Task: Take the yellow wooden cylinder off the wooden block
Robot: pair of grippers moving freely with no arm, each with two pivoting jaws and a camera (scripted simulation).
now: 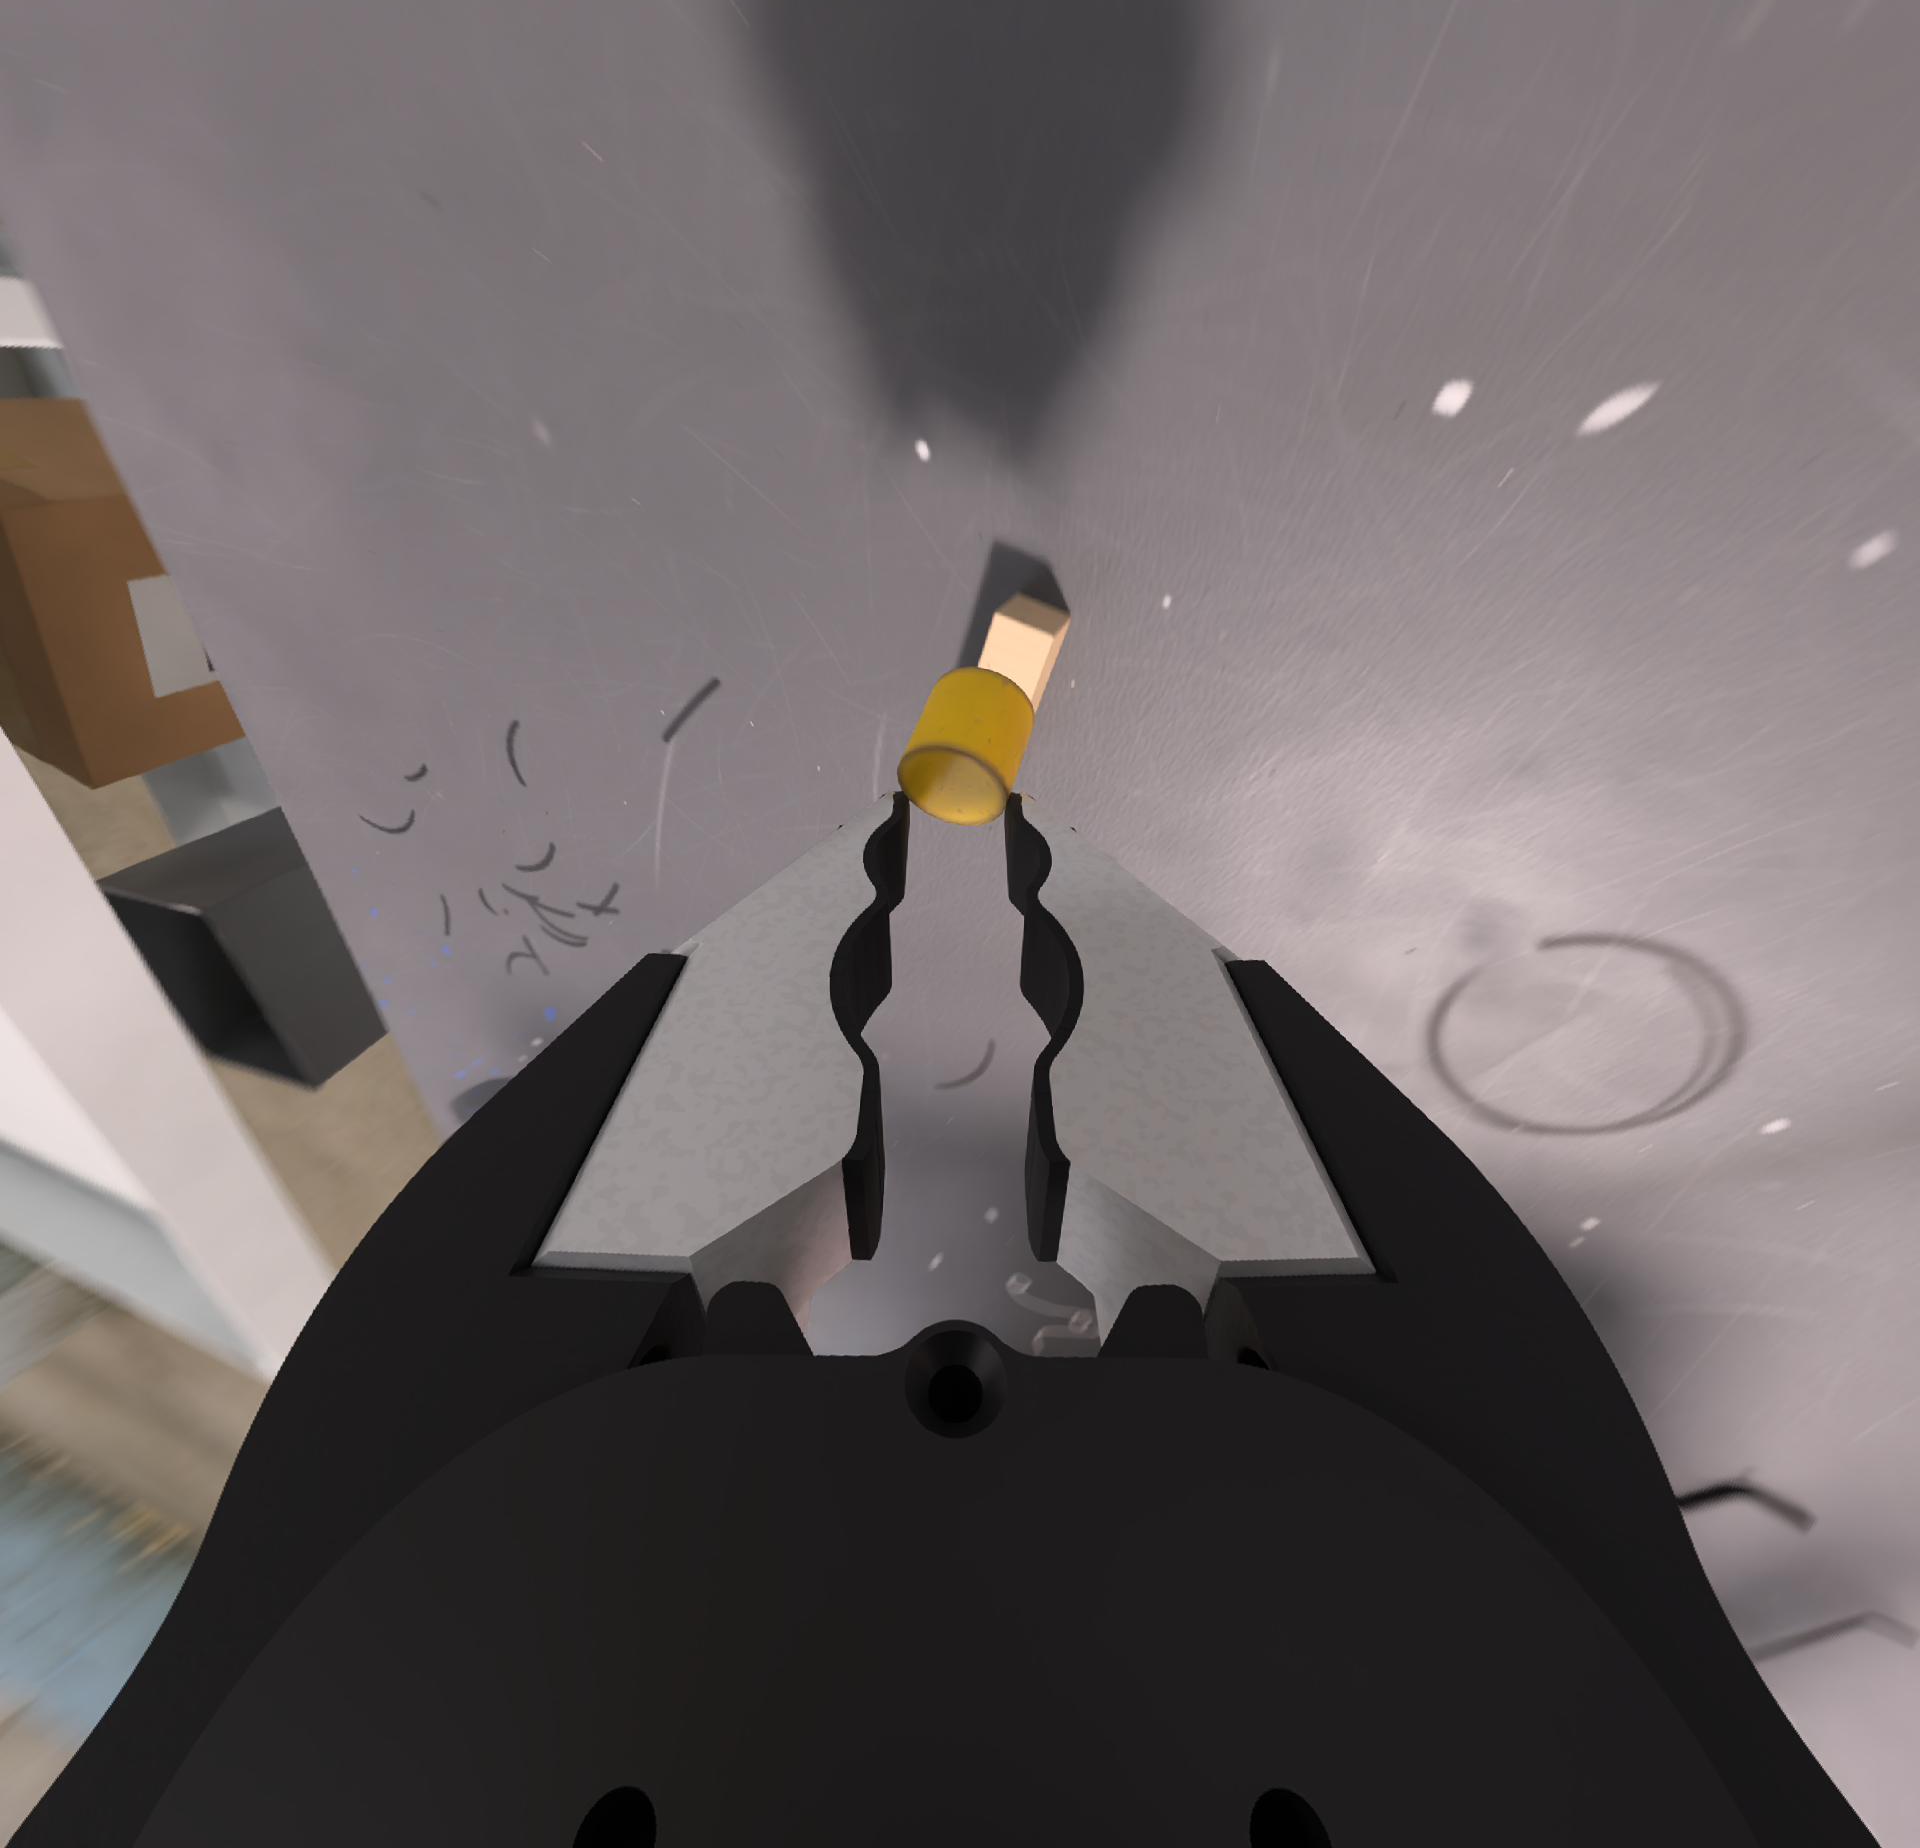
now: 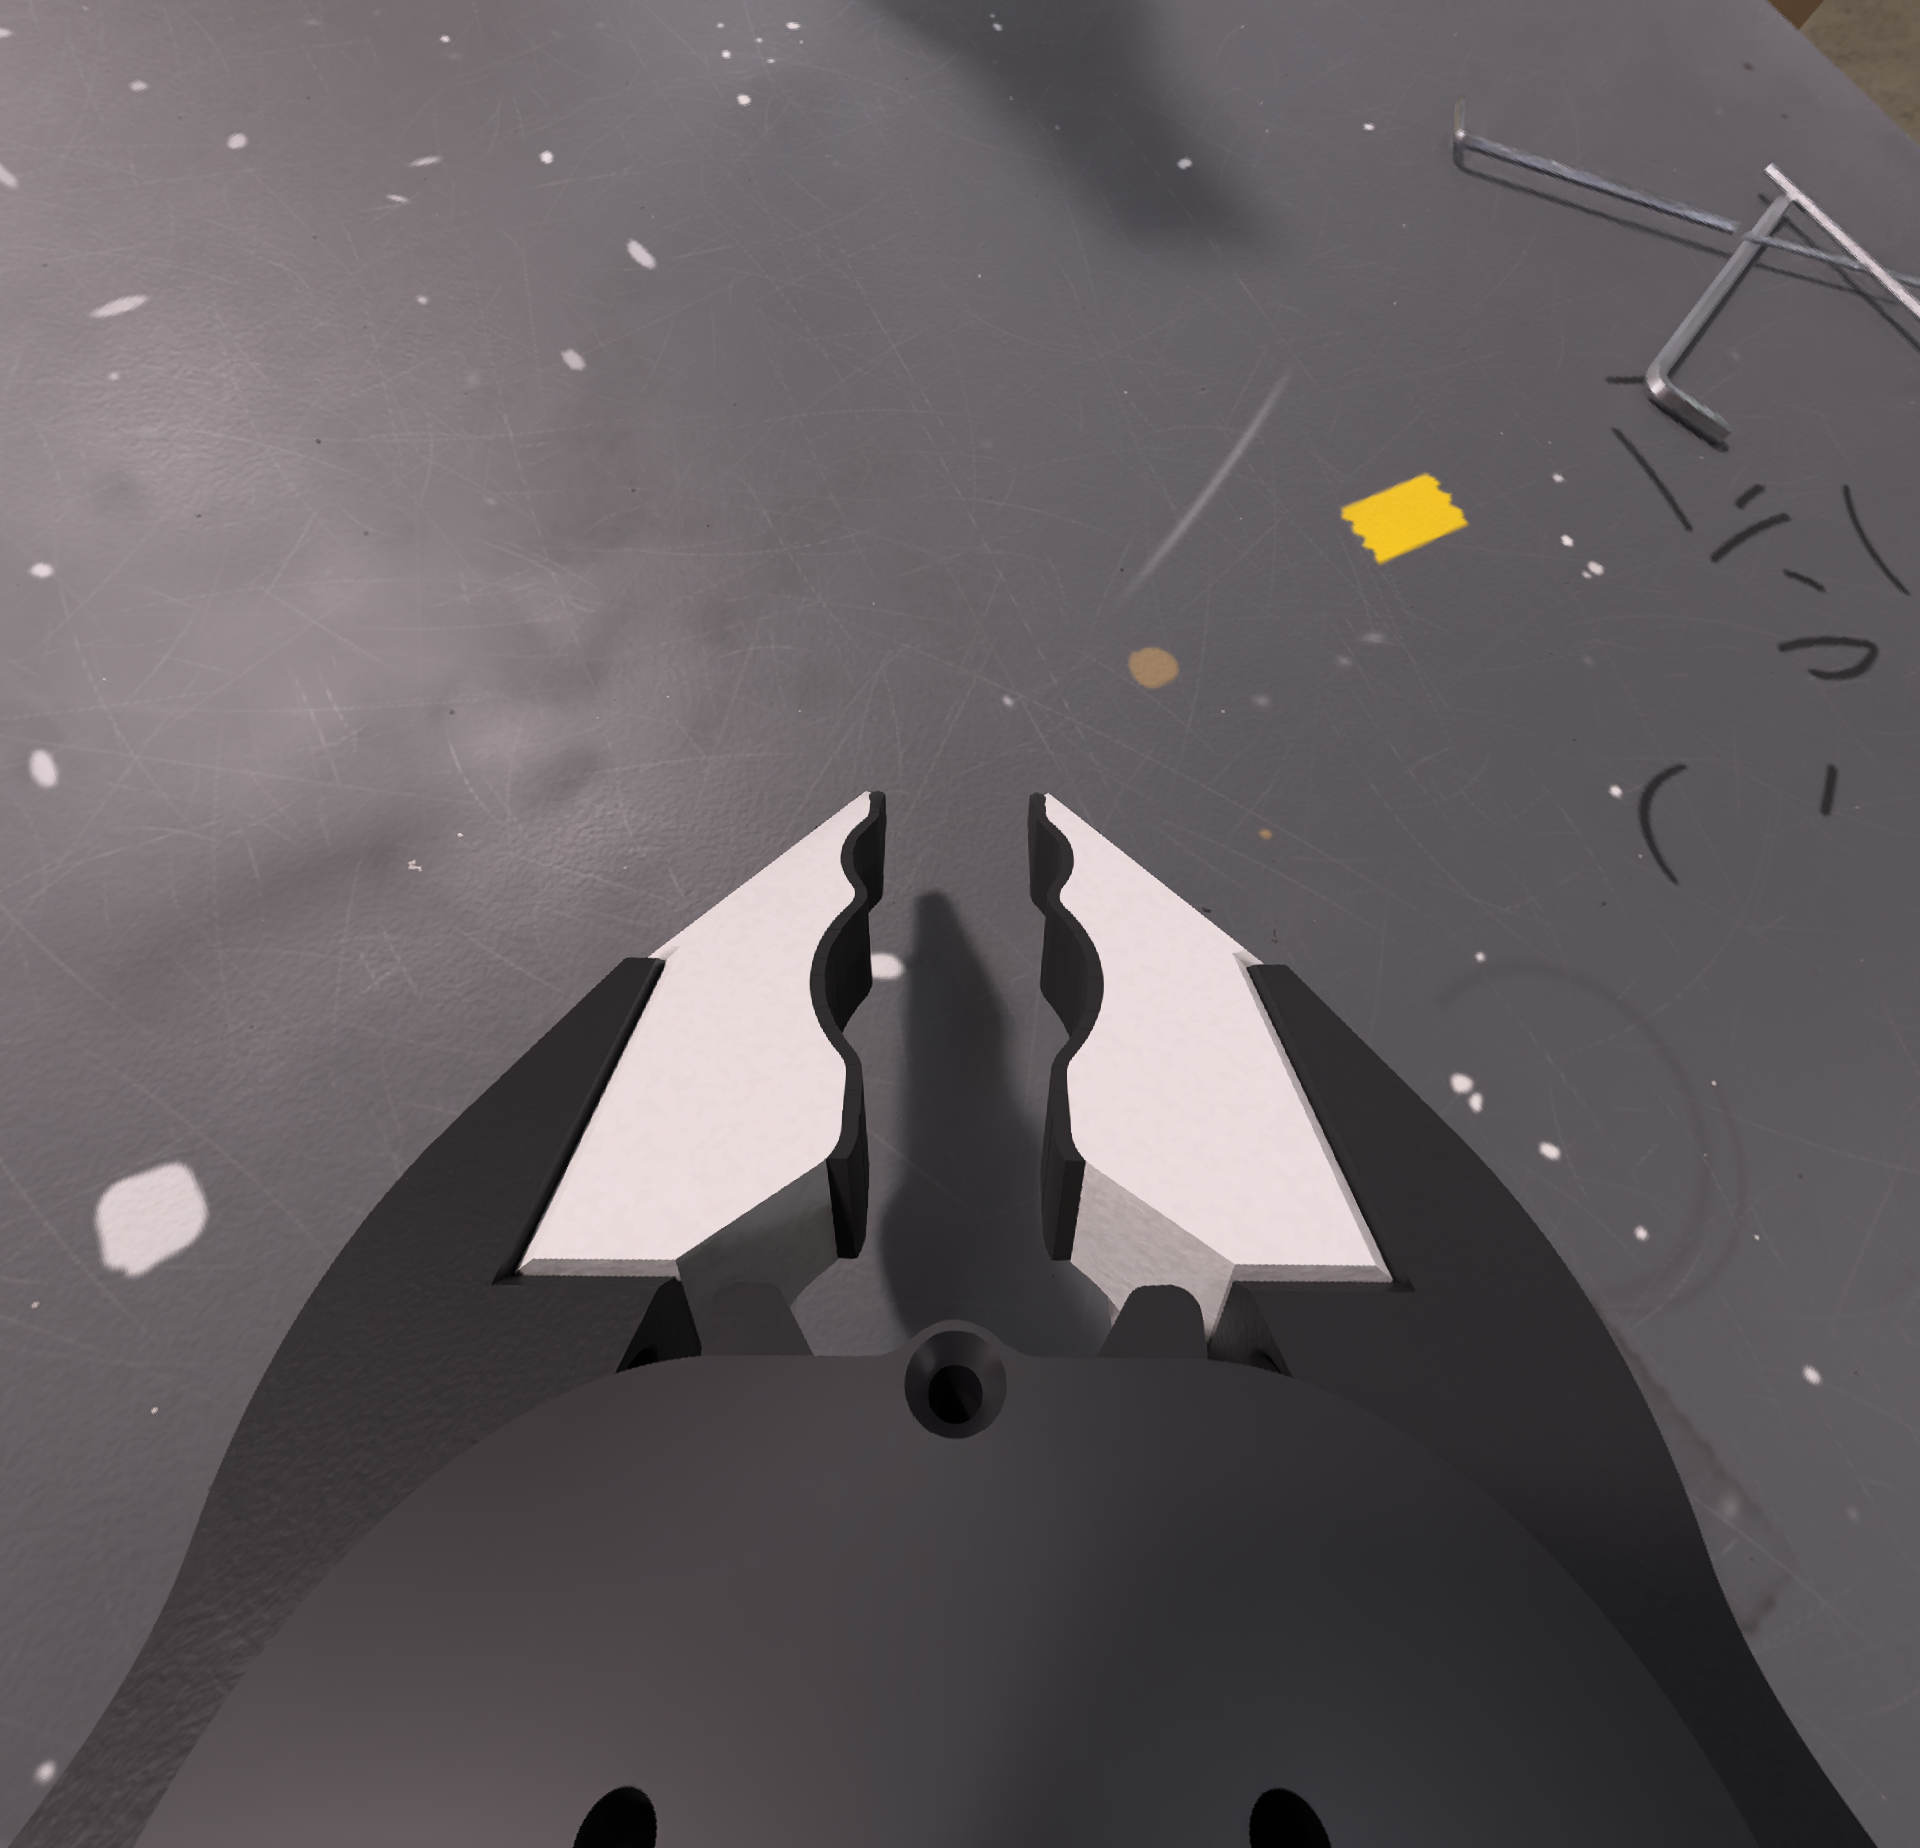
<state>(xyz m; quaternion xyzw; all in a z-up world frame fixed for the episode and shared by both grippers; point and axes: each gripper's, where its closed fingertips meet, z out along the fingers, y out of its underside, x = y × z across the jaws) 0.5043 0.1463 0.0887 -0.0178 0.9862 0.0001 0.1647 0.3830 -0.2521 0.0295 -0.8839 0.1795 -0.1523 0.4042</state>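
- The left gripper (image 1: 956,806) pinches the yellow wooden cylinder (image 1: 966,747) at its very fingertips, tilted and seemingly lifted clear, so the wooden block (image 1: 1023,645) beyond on the bench (image 1: 1455,655) is freed.
- The right gripper (image 2: 956,801) hangs parted and empty over bare bench, likely keeping out of the way; yellow tape (image 2: 1403,517) and hex keys (image 2: 1704,271) lie to its right.

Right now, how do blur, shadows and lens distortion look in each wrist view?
Left wrist view: left edge smeared, cardboard box bowed by the wide lens, a soft dark shadow on the table above the sharp cylinder. Right wrist view: sharp throughout, a faint shadow at top, a darker one between the fingers; hex keys bend near the corner.
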